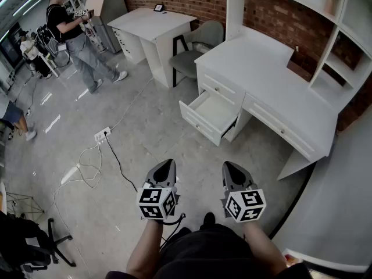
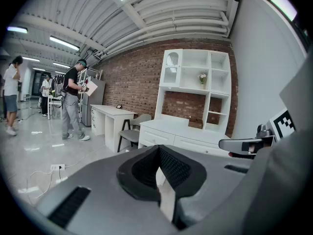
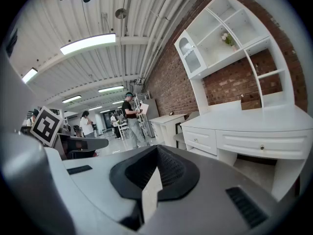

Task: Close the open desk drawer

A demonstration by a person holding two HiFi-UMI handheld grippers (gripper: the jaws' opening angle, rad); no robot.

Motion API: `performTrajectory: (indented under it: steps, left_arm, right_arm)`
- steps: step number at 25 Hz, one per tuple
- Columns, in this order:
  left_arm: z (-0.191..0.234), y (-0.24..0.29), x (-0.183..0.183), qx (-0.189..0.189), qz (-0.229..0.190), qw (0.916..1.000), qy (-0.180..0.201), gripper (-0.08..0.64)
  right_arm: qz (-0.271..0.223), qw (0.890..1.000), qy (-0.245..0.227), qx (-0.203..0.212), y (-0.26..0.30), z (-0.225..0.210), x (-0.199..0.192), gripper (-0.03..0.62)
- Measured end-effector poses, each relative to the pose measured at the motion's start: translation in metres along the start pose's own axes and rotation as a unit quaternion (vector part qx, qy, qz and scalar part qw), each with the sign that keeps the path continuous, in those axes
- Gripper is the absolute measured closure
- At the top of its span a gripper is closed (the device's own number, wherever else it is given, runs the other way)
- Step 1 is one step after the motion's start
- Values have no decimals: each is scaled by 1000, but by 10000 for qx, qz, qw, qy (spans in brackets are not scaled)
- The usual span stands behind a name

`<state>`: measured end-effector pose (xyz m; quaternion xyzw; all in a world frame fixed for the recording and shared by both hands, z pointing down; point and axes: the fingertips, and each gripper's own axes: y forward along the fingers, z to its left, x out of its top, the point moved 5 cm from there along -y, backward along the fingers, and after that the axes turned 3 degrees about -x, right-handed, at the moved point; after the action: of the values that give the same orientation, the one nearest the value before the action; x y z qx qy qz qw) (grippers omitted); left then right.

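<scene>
The white rectangular desk drawer (image 1: pixel 209 116) stands pulled out at twelve o'clock from both grippers, with what look like small knobs on its front. The left gripper (image 1: pixel 167 166) and right gripper (image 1: pixel 230 168), smooth grey with ribbed black pads, have their jaws pressed together on nothing, well apart from it. Only the gripper views show the hutch shelves (image 2: pixel 195 82) against rough brick. A power strip (image 1: pixel 102 135) lies at ten o'clock.

Grey chair (image 1: pixel 189 60) is sitting beside a small white table (image 1: pixel 154 23), power strip (image 1: pixel 103 134) is lying on the floor (image 1: pixel 145 150).
</scene>
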<state>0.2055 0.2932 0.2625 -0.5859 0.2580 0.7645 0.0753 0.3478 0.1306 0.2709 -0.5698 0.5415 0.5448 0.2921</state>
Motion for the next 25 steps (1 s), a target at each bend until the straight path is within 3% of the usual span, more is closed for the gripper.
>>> performTrajectory:
  steps: [8,17,25]
  left_arm:
    - [-3,9,2,108,-43,9999,-12,552]
    - [-6,20,2,216,46,9998,-2,552]
    - [-1,43,7,170,113,9998,73,552]
  right_arm:
    - [-6,9998,129,162,1,-12,0,588]
    - [230,9994,252,-3,4,-34,-10,588]
    - [150,9994,268,-150,20,-47,-4,588]
